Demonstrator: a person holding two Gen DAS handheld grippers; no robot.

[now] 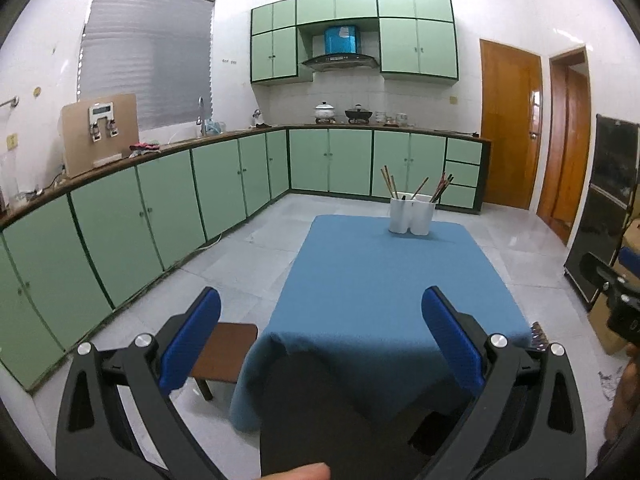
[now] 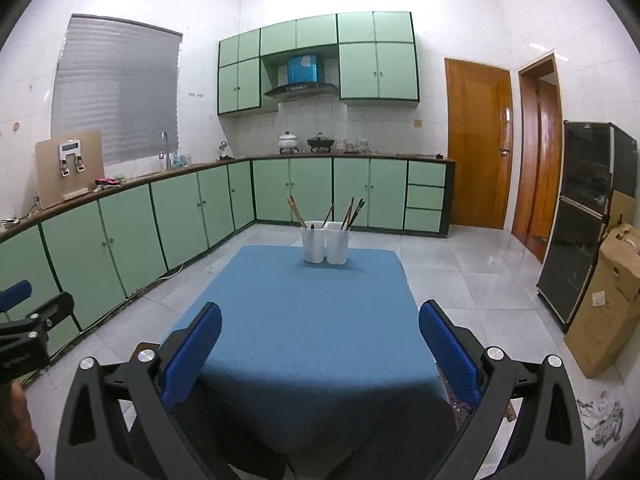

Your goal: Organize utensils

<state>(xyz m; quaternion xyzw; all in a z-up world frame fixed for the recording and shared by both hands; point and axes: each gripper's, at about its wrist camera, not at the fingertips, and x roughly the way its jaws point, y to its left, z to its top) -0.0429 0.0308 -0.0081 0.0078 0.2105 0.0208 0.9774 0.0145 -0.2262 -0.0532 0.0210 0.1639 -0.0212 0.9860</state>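
A white two-compartment utensil holder (image 1: pixel 412 216) (image 2: pixel 326 246) stands at the far end of a table with a blue cloth (image 1: pixel 384 280) (image 2: pixel 304 308). Several brown chopsticks (image 1: pixel 390 184) (image 2: pixel 298 210) stick up from both compartments. My left gripper (image 1: pixel 320 340) is open and empty, held above the table's near left corner. My right gripper (image 2: pixel 320 352) is open and empty above the table's near edge. Each gripper shows at the edge of the other's view: the right one (image 1: pixel 616 296) and the left one (image 2: pixel 24 332).
A brown wooden stool (image 1: pixel 224 354) stands left of the table. Green cabinets (image 1: pixel 160 208) line the left and back walls. A black cabinet (image 2: pixel 580 220) and a cardboard box (image 2: pixel 608 304) stand at the right. Two wooden doors (image 2: pixel 478 144) are at the back right.
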